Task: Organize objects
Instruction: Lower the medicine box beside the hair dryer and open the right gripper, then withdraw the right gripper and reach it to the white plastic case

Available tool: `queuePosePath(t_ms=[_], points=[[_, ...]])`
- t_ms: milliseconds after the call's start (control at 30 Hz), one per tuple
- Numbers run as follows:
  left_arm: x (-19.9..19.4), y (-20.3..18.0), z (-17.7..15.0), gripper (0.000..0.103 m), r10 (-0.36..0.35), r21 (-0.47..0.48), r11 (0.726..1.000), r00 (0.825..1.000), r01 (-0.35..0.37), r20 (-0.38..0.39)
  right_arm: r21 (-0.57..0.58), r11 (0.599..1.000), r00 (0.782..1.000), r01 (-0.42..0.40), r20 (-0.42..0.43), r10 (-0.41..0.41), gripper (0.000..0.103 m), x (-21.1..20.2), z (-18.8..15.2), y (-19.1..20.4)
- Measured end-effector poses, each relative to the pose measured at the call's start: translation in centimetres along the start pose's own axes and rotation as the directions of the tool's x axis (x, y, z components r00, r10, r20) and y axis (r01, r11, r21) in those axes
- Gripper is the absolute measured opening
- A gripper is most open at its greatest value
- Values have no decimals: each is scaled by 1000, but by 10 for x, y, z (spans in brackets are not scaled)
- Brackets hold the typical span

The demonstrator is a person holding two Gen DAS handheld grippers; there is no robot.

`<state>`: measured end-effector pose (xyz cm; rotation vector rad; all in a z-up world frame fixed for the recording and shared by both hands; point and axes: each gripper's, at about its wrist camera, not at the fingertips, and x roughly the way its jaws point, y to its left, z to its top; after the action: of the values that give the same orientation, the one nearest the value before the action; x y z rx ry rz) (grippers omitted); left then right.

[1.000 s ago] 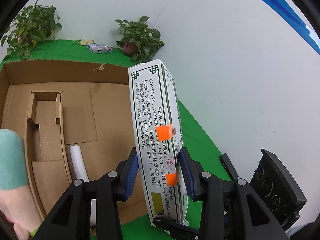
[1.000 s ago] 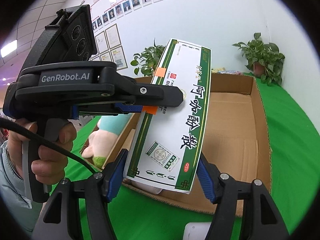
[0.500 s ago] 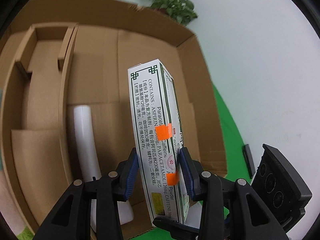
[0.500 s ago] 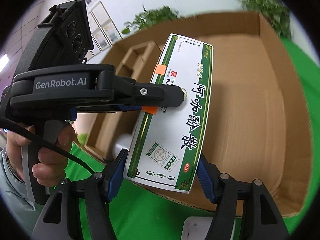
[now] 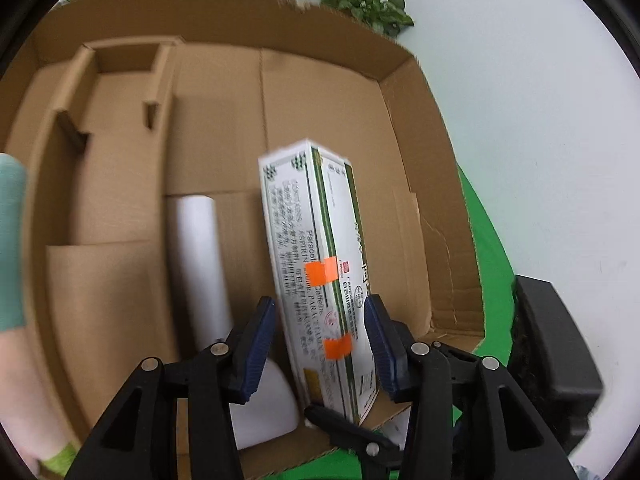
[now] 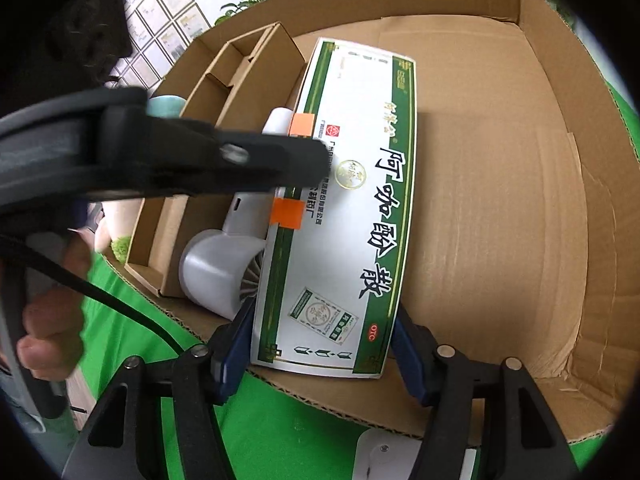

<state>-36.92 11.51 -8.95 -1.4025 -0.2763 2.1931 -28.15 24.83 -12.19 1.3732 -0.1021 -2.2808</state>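
Green cloth [image 6: 280,432] covered the table under the near lip of the cardboard carton [image 6: 600,240], which lay open with its floor mostly bare.

Nearest the right wrist camera, the right gripper [image 6: 324,344] had its blue pads pressed against the two long edges of the medicine box [image 6: 352,220] at its near end. The jaws stood wide because they spanned the box's full breadth. That grip apparently carried the box, which hung low over the carton floor just inside the front wall. Whether it already touched the cardboard could not be told.

The left gripper [image 5: 320,320] straddled the same box across its thin dimension, near the two orange tape marks. In the left wrist view a sliver of space showed on either side between pad and carton print, so its jaws looked slightly parted, guiding rather than clamping. The box was blurred there while the fingers were sharp, which fitted a loose hold. The person's left hand [image 6: 48,332] gripped that tool's handle.

Just left of the medicine box lay a white handheld fan [image 6: 216,268], its handle pointing toward the back wall. The box was being set parallel to it, probably to pack long items side by side. Beyond the fan stood a cardboard divider insert [image 6: 224,76] along the left wall, its cells empty. A plush toy [image 5: 10,240] sat outside that wall, and a potted plant [image 5: 360,0] stood behind the carton.
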Motion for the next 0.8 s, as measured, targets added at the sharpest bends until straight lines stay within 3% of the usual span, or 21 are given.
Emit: queuePosePath(t_ms=[233,433,567,700,767,800], points=[[-30,14,-10,44,62,2,998,996,-62,69,5,999,998,40,-44,-40,66,6,1,8],[-54,22,-30,44,79,-6,997,991,-79,104,21,999,999,32,-23,-32,68,1,-7,10],[-66,20,-43,44,111,11,993,982,-114,154,23,998,998,51,23,-52,83,-9,-12,9],[-90,14,-61,46,132,29,989,968,-142,215,0,997,993,72,99,-72,89,-38,-21,16],[-100,9,-67,55,152,37,985,954,-167,260,-15,994,981,104,168,-100,102,-53,-27,22],[-107,6,-72,62,161,38,983,944,-179,288,-25,992,972,122,207,-114,102,-60,-30,27]])
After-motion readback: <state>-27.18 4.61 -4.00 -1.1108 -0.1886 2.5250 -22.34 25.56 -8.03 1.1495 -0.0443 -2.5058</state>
